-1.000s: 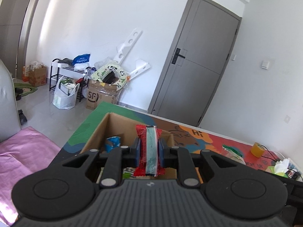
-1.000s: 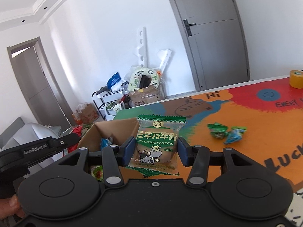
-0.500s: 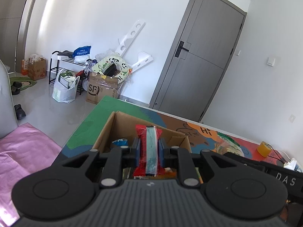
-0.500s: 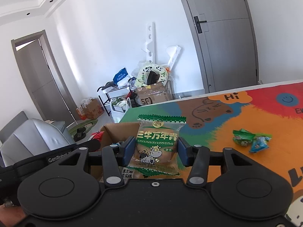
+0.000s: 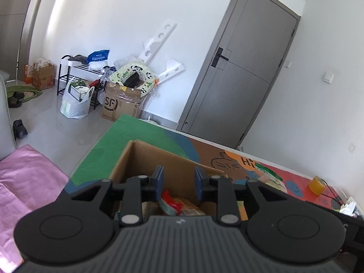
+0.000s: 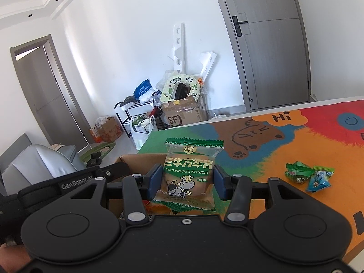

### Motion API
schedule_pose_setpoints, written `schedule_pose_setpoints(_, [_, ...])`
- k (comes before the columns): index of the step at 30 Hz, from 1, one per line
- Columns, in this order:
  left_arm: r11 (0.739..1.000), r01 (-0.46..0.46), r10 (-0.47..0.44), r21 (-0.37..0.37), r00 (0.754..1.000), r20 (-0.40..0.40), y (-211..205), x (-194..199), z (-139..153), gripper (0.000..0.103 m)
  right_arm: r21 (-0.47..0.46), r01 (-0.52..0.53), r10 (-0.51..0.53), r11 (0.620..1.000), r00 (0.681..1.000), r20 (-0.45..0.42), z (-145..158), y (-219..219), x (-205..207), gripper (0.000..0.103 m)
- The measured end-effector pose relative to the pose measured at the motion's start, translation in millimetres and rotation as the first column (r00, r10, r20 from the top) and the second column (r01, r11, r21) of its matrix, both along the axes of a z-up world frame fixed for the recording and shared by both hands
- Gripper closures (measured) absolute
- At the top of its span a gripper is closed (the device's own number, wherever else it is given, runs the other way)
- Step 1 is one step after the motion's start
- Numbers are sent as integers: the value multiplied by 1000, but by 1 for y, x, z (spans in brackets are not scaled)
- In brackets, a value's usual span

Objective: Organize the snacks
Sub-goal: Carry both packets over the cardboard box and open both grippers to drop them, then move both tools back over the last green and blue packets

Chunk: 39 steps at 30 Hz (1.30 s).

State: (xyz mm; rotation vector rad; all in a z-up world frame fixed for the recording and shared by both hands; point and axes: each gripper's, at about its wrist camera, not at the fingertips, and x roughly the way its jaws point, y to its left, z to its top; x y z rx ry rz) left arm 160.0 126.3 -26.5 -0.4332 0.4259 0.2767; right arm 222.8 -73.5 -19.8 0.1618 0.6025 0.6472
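Observation:
An open cardboard box [image 5: 157, 159] stands on the colourful table mat [image 6: 295, 141]. My left gripper [image 5: 178, 178] hangs over the box, its jaws opening with nothing between them. The red snack packet [image 5: 169, 200] lies below them inside the box among other wrappers. My right gripper [image 6: 187, 180] is shut on a clear biscuit packet [image 6: 187, 173] with green edges and a cow picture, held upright just right of the box [image 6: 141, 161]. The left gripper's black body [image 6: 75, 179] shows at the left of the right wrist view. The biscuit packet's green edge [image 5: 267, 171] shows in the left wrist view.
Two small green and blue snack packets [image 6: 307, 175] lie on the mat to the right. A yellow tape roll [image 5: 316, 185] sits further along the table. Beyond the table's far edge are floor clutter, an SF carton [image 5: 120, 107] and a grey door [image 5: 238, 79].
The left gripper's jaws have parted and the red packet has dropped into the box. Both grippers have shifted towards the box. The right grip on the biscuit packet is unchanged.

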Motion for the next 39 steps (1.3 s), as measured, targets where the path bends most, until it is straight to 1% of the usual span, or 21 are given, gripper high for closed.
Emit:
schedule_pose_setpoints(7, [999,-32,32,4,999,12,9,-21,7,76,7,-29,29,1000,1000,-10,1,16,4,54])
schedule_pose_setpoints(11, [999,-52,52,-10,998,18,18,-29,11,75,6,-46,46,999,999,-26,0,29,6,54])
schedule_pose_setpoints(16, [997,-73,74,-15,997,31,26,-40,17,74,9,-89,89,996,996,-21,5,49,6,54])
schedule_pose_setpoints(19, [996,-91,91,-13,995,39,31,-47,20,71,11,-117,117,993,993,-13,8,63,9,53])
schedule_pose_setpoints(20, [995,-99,99,-15,994,41,33,-49,21,70,18,-131,131,991,991,-13,8,67,10,48])
schedule_pose_setpoints(21, [994,-108,108,-15,993,41,36,-52,21,70,21,-130,130,991,991,-20,7,67,11,40])
schedule_pose_setpoints(27, [991,-130,130,-22,991,33,41,-56,22,69,17,-99,100,995,994,-33,6,54,7,39])
schedule_pose_setpoints(30, [993,-117,118,-21,992,33,34,-54,23,63,17,-81,81,997,996,-38,5,42,2,39])
schedule_pose_setpoints(32, [995,-103,104,-16,994,34,27,-52,23,56,13,-63,64,998,997,-42,5,33,0,39])
schedule_pose_setpoints(34, [996,-89,90,-10,995,35,20,-51,23,51,13,-51,52,999,998,-41,4,24,-2,39])
schedule_pose_setpoints(39, [999,-55,55,2,998,28,2,-44,20,44,14,-22,23,1000,999,-42,3,-1,-6,39])
